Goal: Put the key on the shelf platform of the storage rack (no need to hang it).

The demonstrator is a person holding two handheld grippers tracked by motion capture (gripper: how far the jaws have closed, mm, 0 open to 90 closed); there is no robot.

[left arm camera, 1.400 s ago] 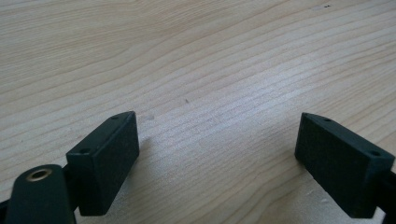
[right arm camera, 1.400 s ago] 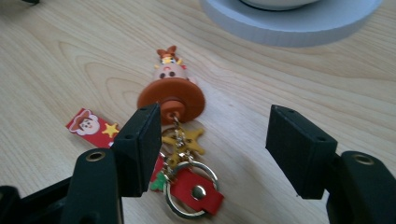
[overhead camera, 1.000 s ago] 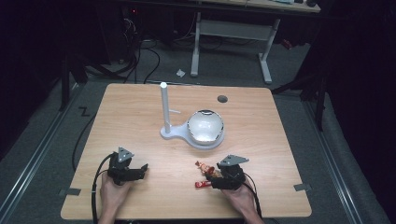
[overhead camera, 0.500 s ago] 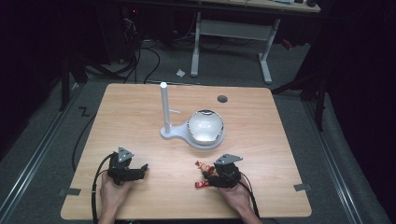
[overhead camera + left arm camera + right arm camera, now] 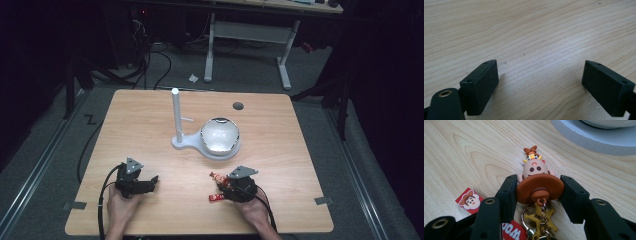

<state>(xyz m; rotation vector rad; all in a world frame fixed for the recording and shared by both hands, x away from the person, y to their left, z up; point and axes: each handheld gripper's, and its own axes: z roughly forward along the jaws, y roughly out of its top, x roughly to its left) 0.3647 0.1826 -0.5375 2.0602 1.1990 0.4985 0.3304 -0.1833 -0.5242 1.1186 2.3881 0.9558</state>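
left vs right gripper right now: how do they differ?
The left gripper has its jaws spread wide over bare table, holding nothing; the right gripper has its jaws closed on the brown hat of a cowboy keychain. In the high view the left gripper sits near the front left of the table, the right gripper near the front right, closer to the white stand. Both are hand-held, black, low over the wood.

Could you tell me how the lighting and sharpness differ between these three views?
High view: the table is lit, the surrounding room is dark, detail is soft. Left gripper view: wood grain sharp, a soft shadow beside the left gripper. Right gripper view: the cowboy keychain between the right gripper jaws is crisp, the white stand base behind slightly blurred.
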